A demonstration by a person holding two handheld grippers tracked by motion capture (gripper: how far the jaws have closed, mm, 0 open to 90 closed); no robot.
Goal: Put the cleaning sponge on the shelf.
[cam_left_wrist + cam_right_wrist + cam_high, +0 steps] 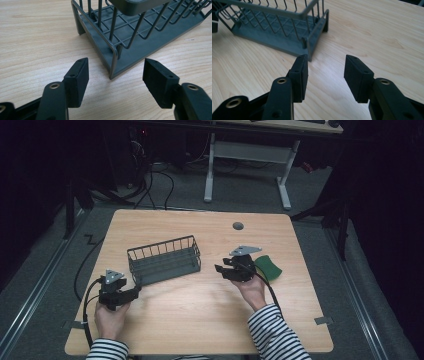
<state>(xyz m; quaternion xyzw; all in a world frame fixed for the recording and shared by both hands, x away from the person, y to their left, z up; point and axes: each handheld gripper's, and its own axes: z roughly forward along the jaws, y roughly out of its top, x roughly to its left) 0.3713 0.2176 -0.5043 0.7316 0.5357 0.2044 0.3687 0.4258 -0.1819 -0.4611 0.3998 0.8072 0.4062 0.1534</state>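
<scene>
A grey wire basket (165, 260) stands left of the table's middle, with nothing in it that I can see. My left gripper (136, 291) lies low by its near left corner, open. In the left gripper view the jaws (116, 62) stand wide apart with nothing between them, and the basket's corner (113, 50) is just ahead. My right gripper (221, 269) hovers to the right of the basket, pointing left at it, open and holding nothing (326, 58). The basket's end (274, 37) stands a little beyond it. A dark green pad (268, 267) lies behind the right hand.
The wooden table (200, 320) has bare room in front of the basket and at the far side. A round grey cable hole (238, 226) sits near the far edge. Beyond the table stand a white-legged desk (282, 180) and floor cables (160, 185).
</scene>
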